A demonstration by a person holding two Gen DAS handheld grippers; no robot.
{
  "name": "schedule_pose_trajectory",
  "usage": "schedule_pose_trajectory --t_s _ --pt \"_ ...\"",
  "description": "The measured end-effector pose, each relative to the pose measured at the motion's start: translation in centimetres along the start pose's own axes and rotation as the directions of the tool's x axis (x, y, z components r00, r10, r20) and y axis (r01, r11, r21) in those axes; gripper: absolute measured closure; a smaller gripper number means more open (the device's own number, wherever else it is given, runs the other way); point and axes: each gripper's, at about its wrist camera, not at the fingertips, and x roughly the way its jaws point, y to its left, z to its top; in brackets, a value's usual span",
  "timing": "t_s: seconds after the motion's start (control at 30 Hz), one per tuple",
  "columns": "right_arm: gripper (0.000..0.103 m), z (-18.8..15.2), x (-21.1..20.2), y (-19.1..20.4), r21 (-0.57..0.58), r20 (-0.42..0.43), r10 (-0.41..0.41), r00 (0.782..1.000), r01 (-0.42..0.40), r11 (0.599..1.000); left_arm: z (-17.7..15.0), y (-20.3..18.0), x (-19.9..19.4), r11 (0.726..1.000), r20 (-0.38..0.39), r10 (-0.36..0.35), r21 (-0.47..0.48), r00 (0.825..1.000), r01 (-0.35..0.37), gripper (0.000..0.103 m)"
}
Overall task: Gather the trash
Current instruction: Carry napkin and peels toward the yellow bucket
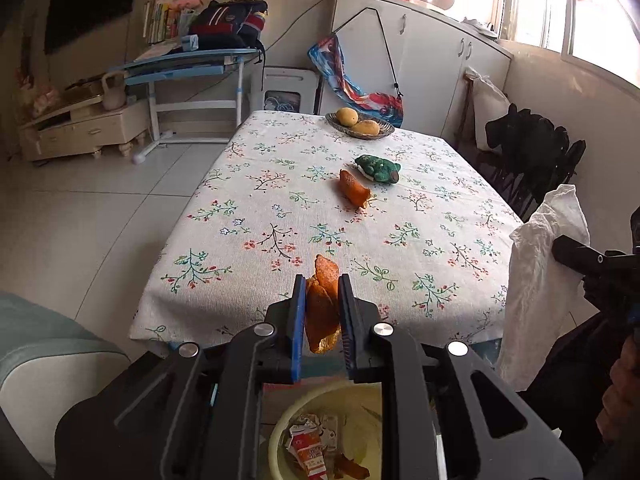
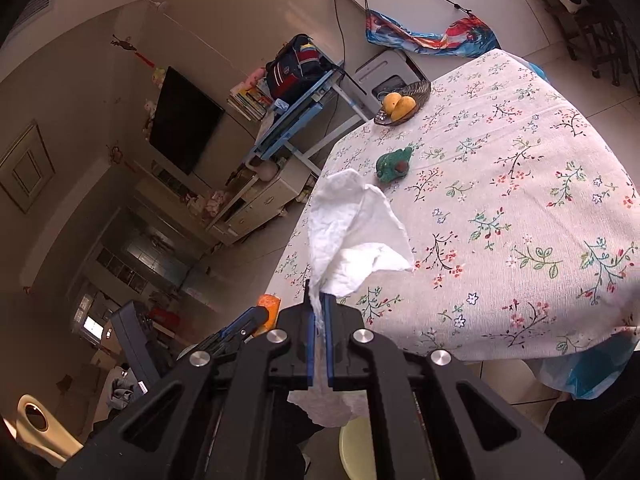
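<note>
Nearest the left wrist camera, the left gripper (image 1: 322, 304) has its blue-padded fingers (image 1: 298, 320) narrowed on a curled piece of orange peel (image 1: 322, 308), which sticks out above and hangs below the pads. Directly beneath it on the floor sits a pale yellow bin (image 1: 280, 440), already holding a torn red and white carton (image 1: 308, 452) and another scrap of peel.

In the right wrist view, the right gripper (image 2: 319, 308) has its fingers pinched almost together on a crumpled white paper towel (image 2: 352, 232). The towel fans out above the pads and trails below them, over what looks like the same bin's rim (image 2: 352, 448).

Beyond both grippers lies the worktop (image 1: 240, 240), covered in a floral cloth. A second orange peel (image 1: 354, 191) rests near its middle, just beside a green plush toy (image 1: 378, 167). Further back, a woven basket (image 1: 360, 131) holds yellow fruit (image 1: 347, 116), which appears whole and probably not trash.

The peel seems light, leathery and a little stiff, so a pinch across its middle should hold. The towel is very light, soft and floppy, and may cling to the pads on release. The remaining peel lies curled on the cloth, so it is best taken across its raised edge.
</note>
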Motion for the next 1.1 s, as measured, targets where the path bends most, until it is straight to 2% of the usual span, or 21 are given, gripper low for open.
schedule_pose_trajectory --t_s 0.57,1.1 --pt "0.098 -2.3 -1.1 0.9 -0.019 -0.007 0.001 1.000 -0.001 1.000 -2.8 -1.0 -3.1 0.999 -0.012 -0.003 0.035 1.000 0.004 0.087" --pt "0.098 -3.4 -1.3 1.3 -0.021 -0.023 0.034 0.999 -0.034 0.999 -4.1 -2.1 -3.4 0.998 -0.043 0.002 0.069 0.999 0.001 0.087"
